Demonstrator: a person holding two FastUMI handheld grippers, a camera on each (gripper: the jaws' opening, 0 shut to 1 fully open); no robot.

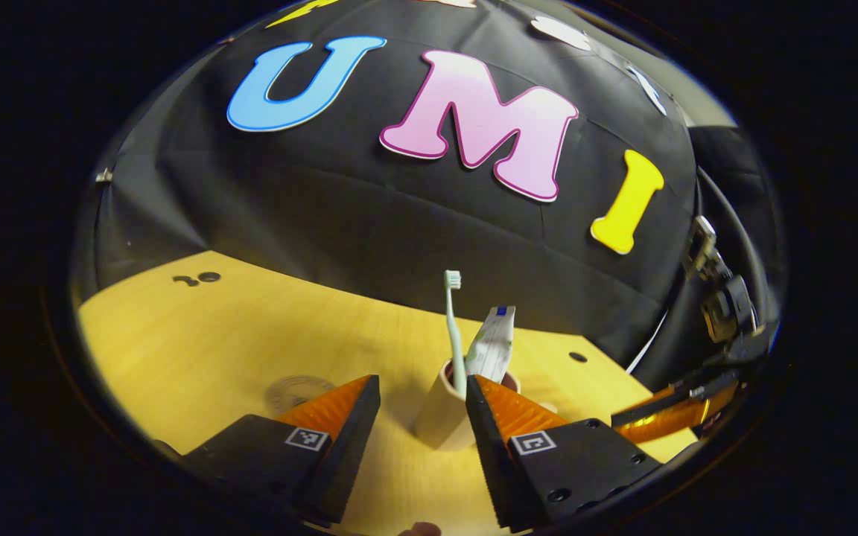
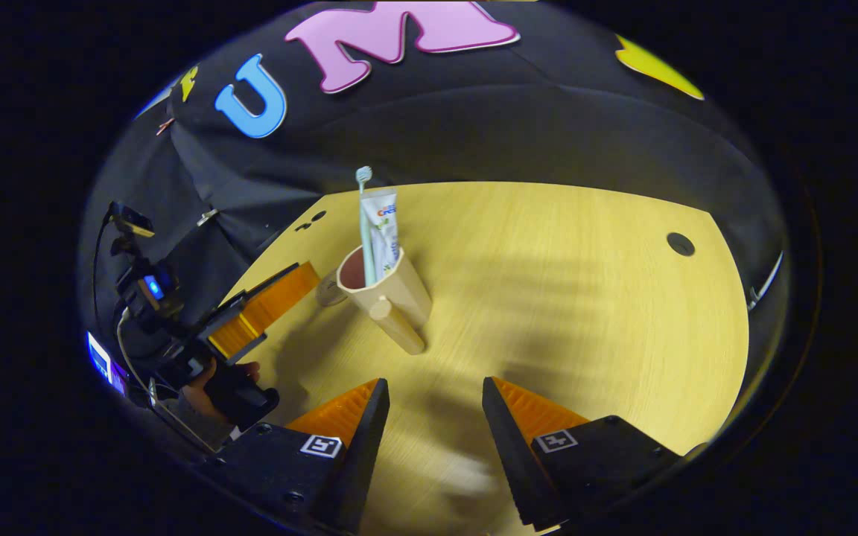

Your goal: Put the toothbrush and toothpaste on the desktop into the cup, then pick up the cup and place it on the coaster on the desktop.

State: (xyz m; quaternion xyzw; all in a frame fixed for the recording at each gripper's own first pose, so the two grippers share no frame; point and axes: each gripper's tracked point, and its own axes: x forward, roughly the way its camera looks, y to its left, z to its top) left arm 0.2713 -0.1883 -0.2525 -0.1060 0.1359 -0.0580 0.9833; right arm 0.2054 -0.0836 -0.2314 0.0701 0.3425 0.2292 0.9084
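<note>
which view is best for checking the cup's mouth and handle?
Right gripper view: it looks down on the cup, showing the open rim, dark interior, handle, and the toothbrush and toothpaste inside. The left gripper view sees the cup side-on, partly hidden behind one finger.

Left gripper point(image 1: 421, 381): ends in two wedge-shaped fingers point(image 1: 358, 417) with ribbed inner faces. Bears one square black-and-white marker point(image 1: 307, 438) on top of each finger mount. Shows round screw holes point(image 1: 557, 494) along the mount edges.

Right gripper point(image 2: 435, 383): repeats the same build, with wedge fingers, a ribbed face and a square marker point(image 2: 557, 441) per mount, plus recessed screws point(image 2: 292, 497).

Seen from the right gripper view, carries a black body point(image 2: 239, 398) behind the left fingers, with a small lit blue indicator point(image 2: 152, 286) and thin black cables point(image 2: 97, 260). Gripped by a hand point(image 2: 209, 383) in a grey sleeve point(image 2: 187, 417).

Seen from the left gripper view, trails a thick black cable point(image 1: 742, 223) and a thin white one point(image 1: 649, 342) behind the right gripper.
</note>
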